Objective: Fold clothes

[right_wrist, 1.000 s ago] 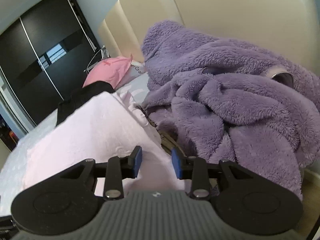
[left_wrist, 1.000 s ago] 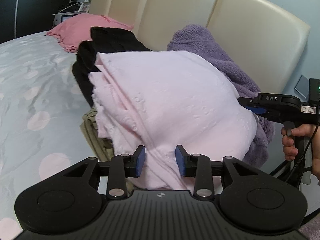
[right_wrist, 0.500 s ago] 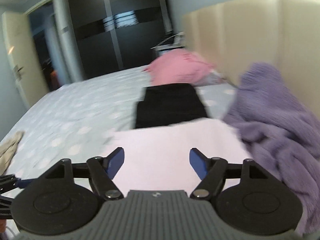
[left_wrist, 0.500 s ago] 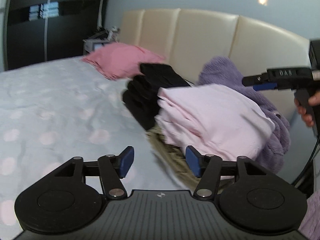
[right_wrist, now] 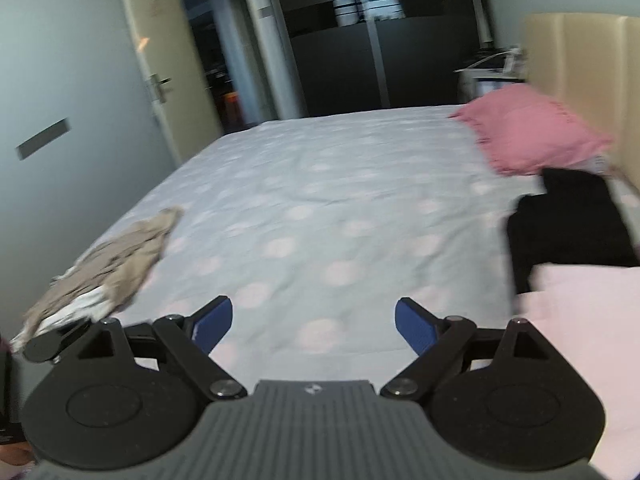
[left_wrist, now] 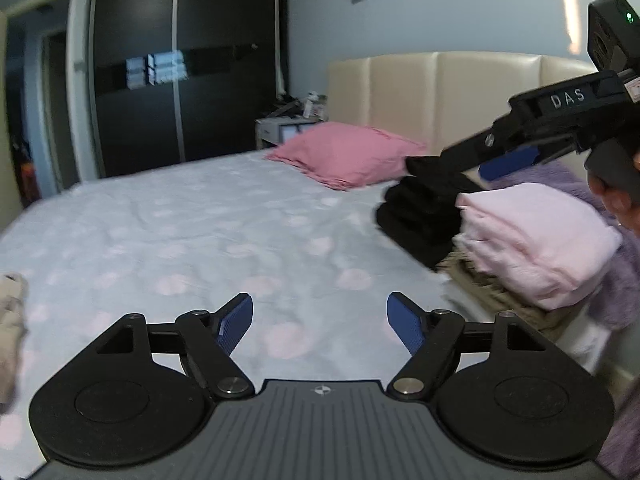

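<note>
Both grippers have been drawn back from the folded pink garment, against which their jaws stood narrow a second ago, and both views have been swung out over the bed. The left gripper is seen with jaws opening and nothing between them; the same is noted of the right gripper, whose jaws stand wider still and empty. The pink garment is found resting on the stack by the headboard, on an olive piece, with folded black clothes beside it towards the pink pillow and a purple fleece behind. One unfolded beige garment is observed crumpled at the bed's edge, well apart from the stack across the bed. It is judged to be the next item. It is expected to be light, limp and easily bunched, with no stiffness to hold a shape. Hold is best taken at two separate corners or along a hem, so that it can be spread flat before folding.
</note>
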